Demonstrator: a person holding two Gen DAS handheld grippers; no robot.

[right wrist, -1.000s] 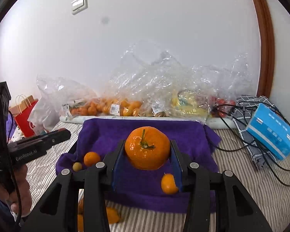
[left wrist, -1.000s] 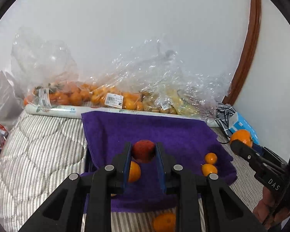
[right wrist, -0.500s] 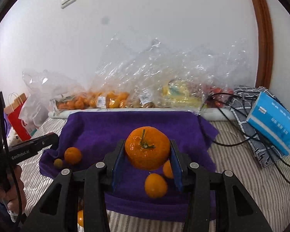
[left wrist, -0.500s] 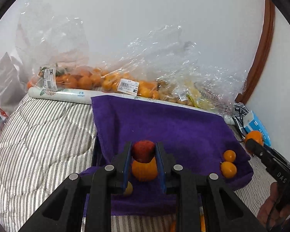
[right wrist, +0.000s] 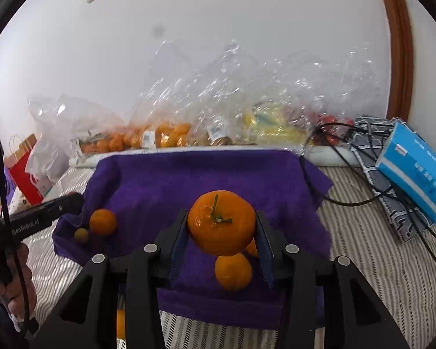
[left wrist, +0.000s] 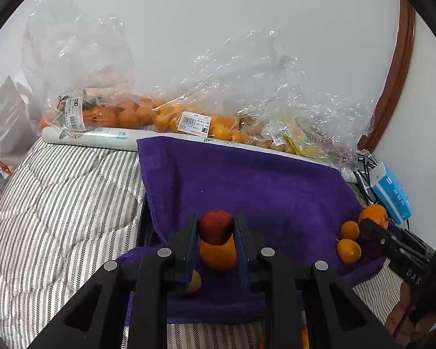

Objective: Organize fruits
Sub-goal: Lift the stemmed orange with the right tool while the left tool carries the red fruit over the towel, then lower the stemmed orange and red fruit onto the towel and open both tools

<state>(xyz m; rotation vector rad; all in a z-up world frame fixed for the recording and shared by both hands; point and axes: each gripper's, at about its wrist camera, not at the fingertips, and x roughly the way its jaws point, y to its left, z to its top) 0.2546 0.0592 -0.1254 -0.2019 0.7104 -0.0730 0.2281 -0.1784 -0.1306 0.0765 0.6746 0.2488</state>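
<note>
My left gripper [left wrist: 215, 226] is shut on a small red fruit [left wrist: 215, 226], held above the near edge of a purple towel [left wrist: 247, 186]. An orange fruit [left wrist: 218, 254] lies on the towel just under it, and a small yellowish one [left wrist: 195, 281] beside the left finger. My right gripper [right wrist: 221, 224] is shut on a large orange mandarin [right wrist: 221, 222] with a green stem, over the purple towel [right wrist: 200, 180]. Below it lie two small oranges, the nearer [right wrist: 233, 272]. In the left wrist view the right gripper [left wrist: 373, 229] shows at the right with its mandarin [left wrist: 373, 214].
Clear plastic bags of oranges [left wrist: 136, 116] and yellow fruit [right wrist: 264, 125] line the wall behind the towel, with a white roll [left wrist: 87, 139] in front. A blue tissue box [right wrist: 415, 171] and black cables [right wrist: 348, 200] lie right. Striped bedding [left wrist: 58, 203] surrounds the towel.
Both grippers have sunk toward the towel with their fruit still held. The loose oranges on the towel now sit closer under the fingers.
</note>
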